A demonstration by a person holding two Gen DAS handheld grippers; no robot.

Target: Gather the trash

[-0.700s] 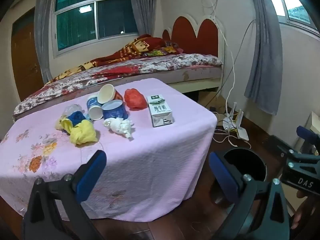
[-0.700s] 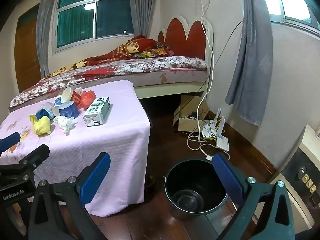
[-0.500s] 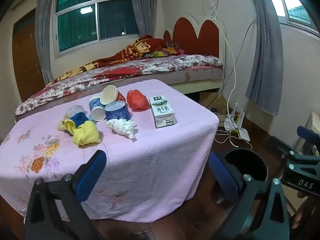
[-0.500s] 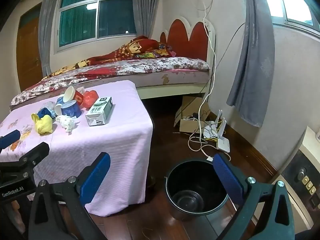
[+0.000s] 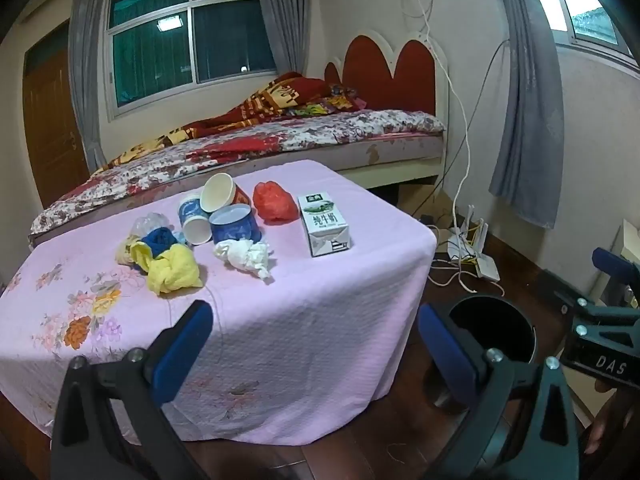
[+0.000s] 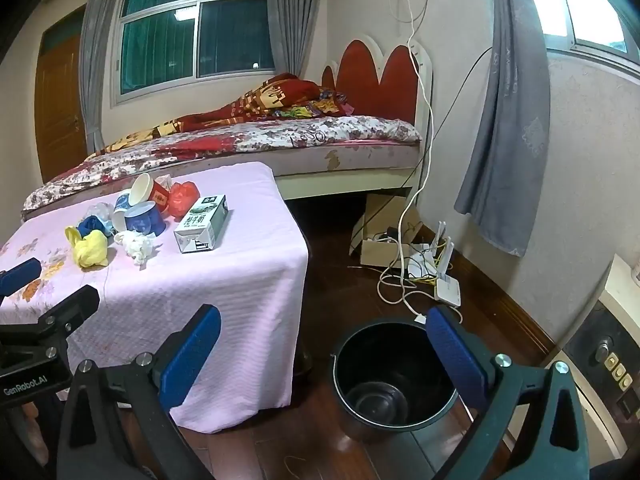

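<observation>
Pink cloth: table (image 5: 312, 320) is covered in it, and all the trash sits on top, none picked yet.
Clear plastic wad (image 5: 150, 222): far left of the pile, behind the bags, on the table.
Blue bag (image 5: 160, 240): crumpled, touching the yellow one.
Yellow bag (image 5: 172, 272): nearest piece to the left gripper, loose on the cloth.
Cups: blue paper cup (image 5: 192, 218) on its side, blue tub (image 5: 234, 224) just beside it, red cup (image 5: 224, 194) tipped behind; all three bunched together.
White tissue (image 5: 246, 256): balled up in front of the tub.
Red bag (image 5: 274, 202): behind, between cups and carton.
Milk carton (image 5: 324, 224): lying flat, right end of the pile, a bit apart from the rest.
Left gripper (image 5: 316, 344): jaws fully apart, nothing between them, short of the table edge, aimed at the pile.
Black bucket (image 6: 394, 376): on the floor right of the table, looks empty inside.
Right gripper (image 6: 320, 354): jaws fully apart, holding nothing, hovering near the bucket.
Progress: my read is zero items binned; eight or so pieces left, first pick not started.
</observation>
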